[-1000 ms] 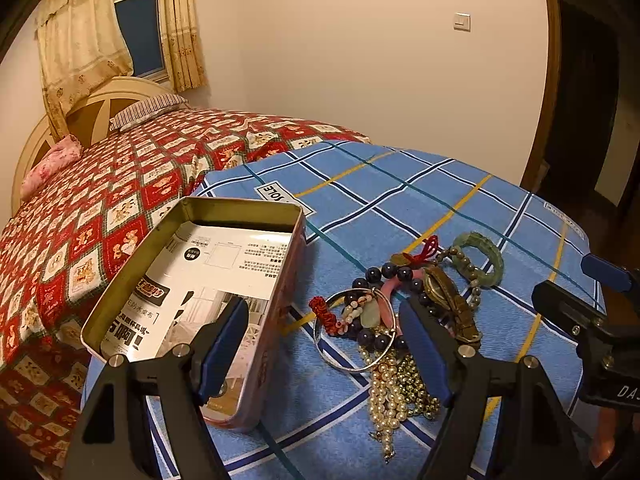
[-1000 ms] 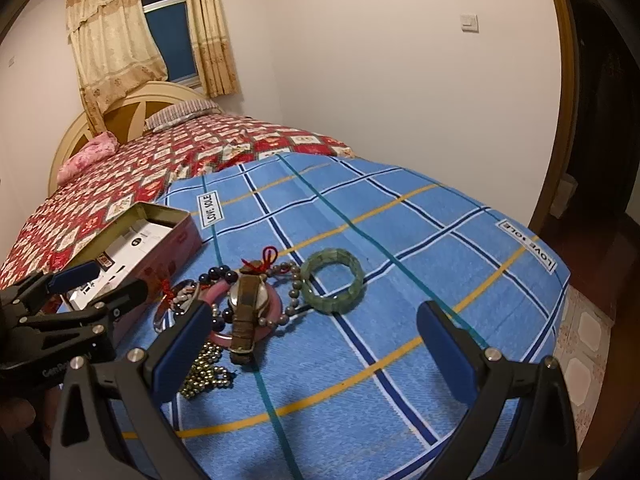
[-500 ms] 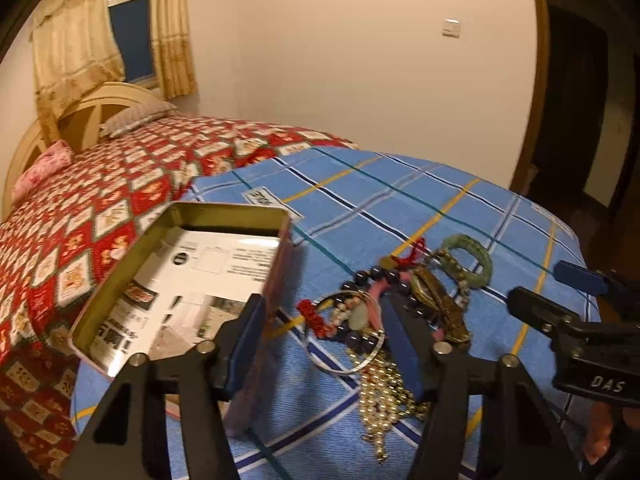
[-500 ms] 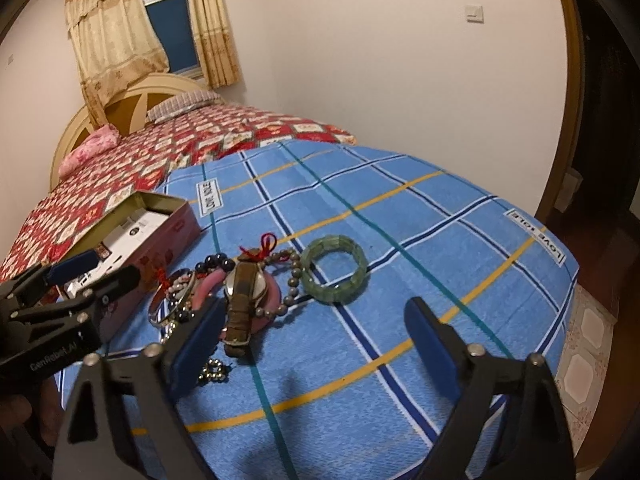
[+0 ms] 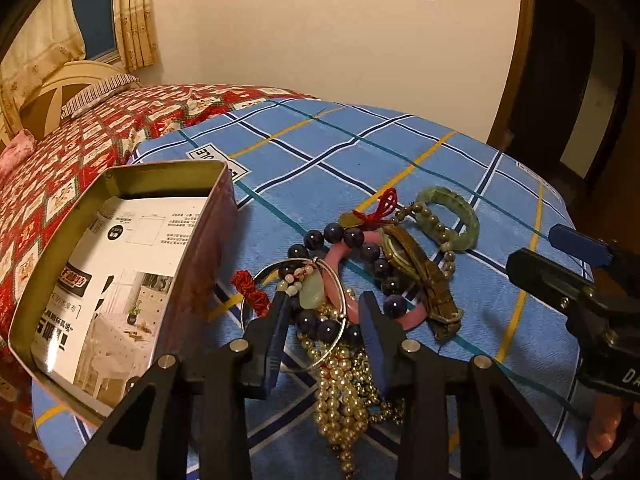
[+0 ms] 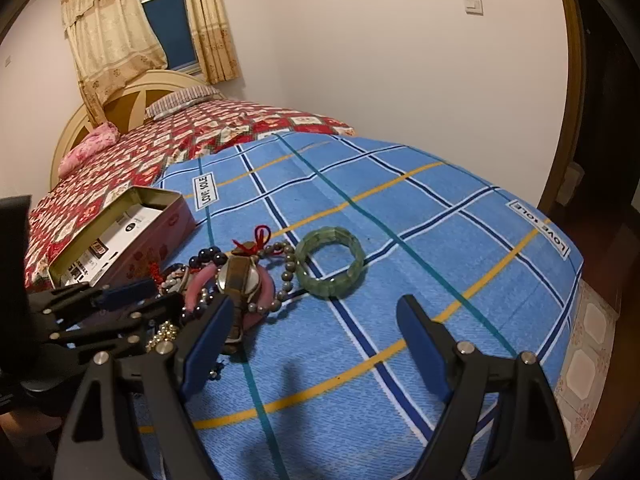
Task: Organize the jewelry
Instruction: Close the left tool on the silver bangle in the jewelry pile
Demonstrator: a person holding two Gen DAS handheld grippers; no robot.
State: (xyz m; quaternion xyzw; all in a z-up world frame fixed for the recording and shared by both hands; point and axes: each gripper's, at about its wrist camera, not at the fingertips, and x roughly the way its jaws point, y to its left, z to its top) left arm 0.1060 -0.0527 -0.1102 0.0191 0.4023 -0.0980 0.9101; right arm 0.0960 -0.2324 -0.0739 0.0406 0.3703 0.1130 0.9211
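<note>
**Jewelry heap on a blue plaid cloth, left gripper lowered into it**

A blue cloth crossed by navy, teal and yellow lines is spread over the near end of a bed, and a red patterned bedspread is seen beyond it, running to a cream arched headboard, a striped pillow and a pink cushion. Pale walls, beige curtains at a dark window and a white wall switch make up the room — a dark wooden doorway is seen at the right edge.

An open rectangular metal tin lined with a printed sheet lies at the cloth's left side, just beside the tangled heap of bracelets, beads and a brown-strapped watch. A thin silver bangle and gold bead strands lie between the fingers of the left gripper, whose jaws are set narrowly apart around them; whether anything is pinched cannot be told. A green stone bangle rests at the heap's right edge, touching a string of grey-green beads.

The right gripper is held spread wide above bare cloth, just in front of the green bangle. To the right the cloth is uncluttered up to its rounded edge, where tiled floor is seen below.
</note>
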